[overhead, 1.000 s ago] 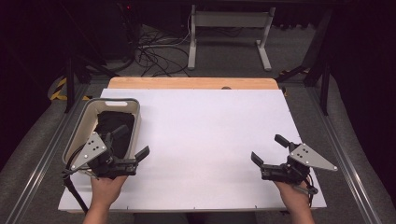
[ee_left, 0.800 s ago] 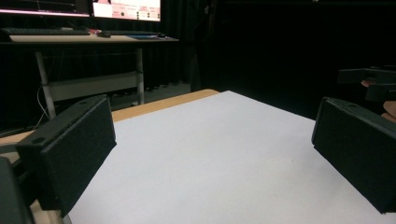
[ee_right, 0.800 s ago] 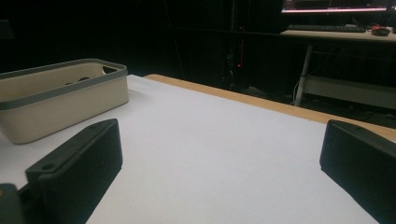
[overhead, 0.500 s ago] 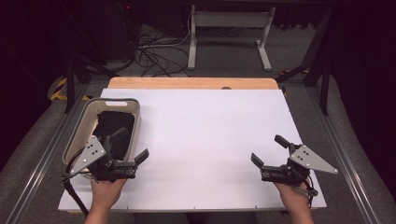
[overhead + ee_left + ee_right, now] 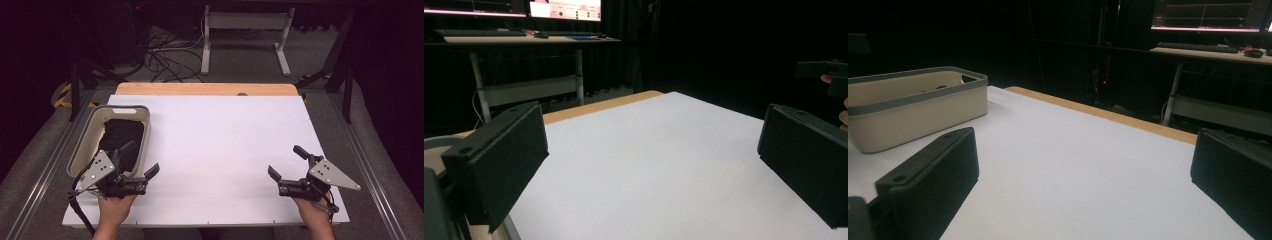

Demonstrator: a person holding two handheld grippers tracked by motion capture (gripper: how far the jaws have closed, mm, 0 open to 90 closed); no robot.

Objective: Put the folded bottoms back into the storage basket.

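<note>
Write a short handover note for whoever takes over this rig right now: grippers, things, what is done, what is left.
Left gripper: open, holding nothing, at the near end of the bin.
Right gripper: open, holding nothing, over the table near its right front corner.
A black cloth lies inside the bin at the table's left.
Done: nothing visible outside the bin.
Left: probably to grasp the cloth; no gripper touches it yet.

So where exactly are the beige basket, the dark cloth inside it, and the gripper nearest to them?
beige basket [image 5: 84,145]: high view, on its left rim.
dark cloth [image 5: 120,135]: high view, on the middle of the folded fabric.
left gripper [image 5: 140,162]: high view, midway between its two black fingertips.
</note>
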